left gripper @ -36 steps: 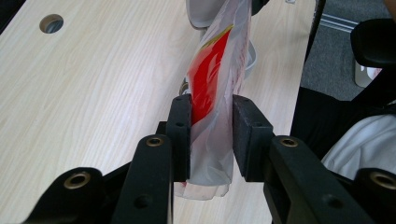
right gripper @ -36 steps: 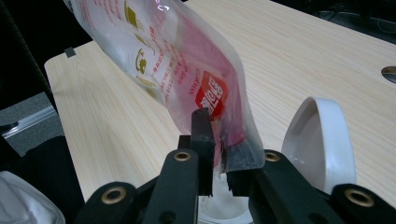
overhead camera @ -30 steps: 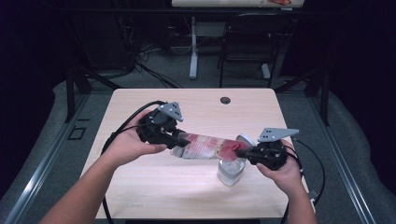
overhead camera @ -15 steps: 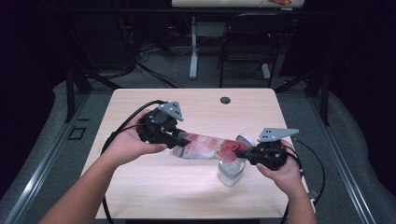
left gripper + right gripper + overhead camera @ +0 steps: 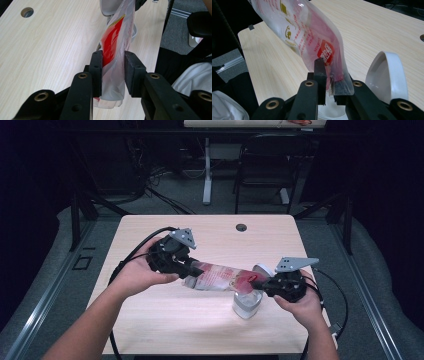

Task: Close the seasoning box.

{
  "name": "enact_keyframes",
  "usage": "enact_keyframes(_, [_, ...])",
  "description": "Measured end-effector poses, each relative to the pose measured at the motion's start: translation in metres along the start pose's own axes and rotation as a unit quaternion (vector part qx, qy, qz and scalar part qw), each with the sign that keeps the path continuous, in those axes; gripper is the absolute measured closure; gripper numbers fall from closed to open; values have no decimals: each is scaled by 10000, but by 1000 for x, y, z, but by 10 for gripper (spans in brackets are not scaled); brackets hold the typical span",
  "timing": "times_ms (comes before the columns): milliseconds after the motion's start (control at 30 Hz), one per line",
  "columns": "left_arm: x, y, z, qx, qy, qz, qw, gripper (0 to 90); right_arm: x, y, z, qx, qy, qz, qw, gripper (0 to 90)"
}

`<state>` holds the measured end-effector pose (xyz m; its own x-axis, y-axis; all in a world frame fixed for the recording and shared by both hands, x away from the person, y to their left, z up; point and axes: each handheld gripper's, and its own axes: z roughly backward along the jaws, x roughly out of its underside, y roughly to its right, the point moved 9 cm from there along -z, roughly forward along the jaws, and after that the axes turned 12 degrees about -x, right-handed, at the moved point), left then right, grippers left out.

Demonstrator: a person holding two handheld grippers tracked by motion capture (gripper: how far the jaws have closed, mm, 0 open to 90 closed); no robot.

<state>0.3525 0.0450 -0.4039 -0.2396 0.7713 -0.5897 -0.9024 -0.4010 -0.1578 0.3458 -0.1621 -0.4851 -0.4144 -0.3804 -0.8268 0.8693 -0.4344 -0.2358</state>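
The job in hand looks like emptying the plastic bag (image 5: 220, 276) into the clear container (image 5: 247, 304), so the far end should be raised while the mouth stays low and centred over the opening; lifting too fast could fold the film and spill past the rim. The left gripper (image 5: 113, 72) has its jaws partly closed, pads pinching the bag's sealed end, which sits crumpled between them. The right gripper (image 5: 329, 83) is closed on the bag's other end, the thin edge clamped between its pads right above the container, whose white lid (image 5: 388, 75) stands open just beside its jaws. The bag stretches between both grippers above the table (image 5: 165, 330)
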Motion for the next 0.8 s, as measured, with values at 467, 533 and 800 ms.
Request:
enact_keyframes(467, [-2, 0, 0, 13, 24, 35, 10000, 707, 0, 1, -1, 46, 12, 10, 10000, 831])
enact_keyframes(533, [-2, 0, 0, 17, 12, 35, 10000, 706, 0, 2, -1, 60, 8, 16, 10000, 831])
enact_keyframes(800, [-4, 0, -1, -1, 0, 14, 10000, 707, 0, 3, -1, 101, -6, 12, 9999, 831])
